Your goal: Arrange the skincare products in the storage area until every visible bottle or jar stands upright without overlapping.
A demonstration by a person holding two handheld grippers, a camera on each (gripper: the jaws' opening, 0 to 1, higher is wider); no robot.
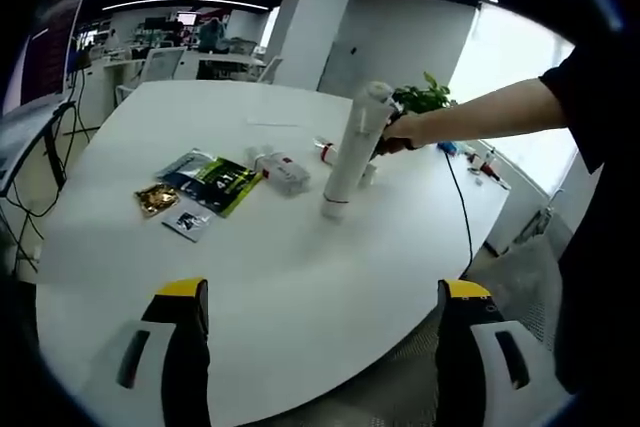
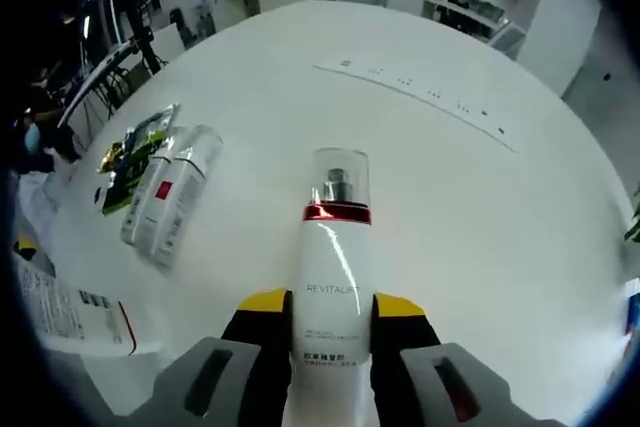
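Right tool (image 2: 331, 332) clamped on a white Revitalift bottle (image 2: 334, 267), held above the white desk (image 2: 440, 177); left tool (image 1: 320, 317) jaws apart, empty. Step in hand: standing this bottle upright. Next: set it down clear of two lying tubes (image 2: 170, 192).

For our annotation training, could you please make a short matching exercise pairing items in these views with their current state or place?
Column 1:
1. pump bottle
2. white tubes
3. left gripper
4. sachets

Column 2:
A. open, holding nothing
B. lying on their sides on the table
C. clamped between the right gripper jaws
D. flat packets in a cluster on the table

Pairs: 1-C, 2-B, 3-A, 4-D
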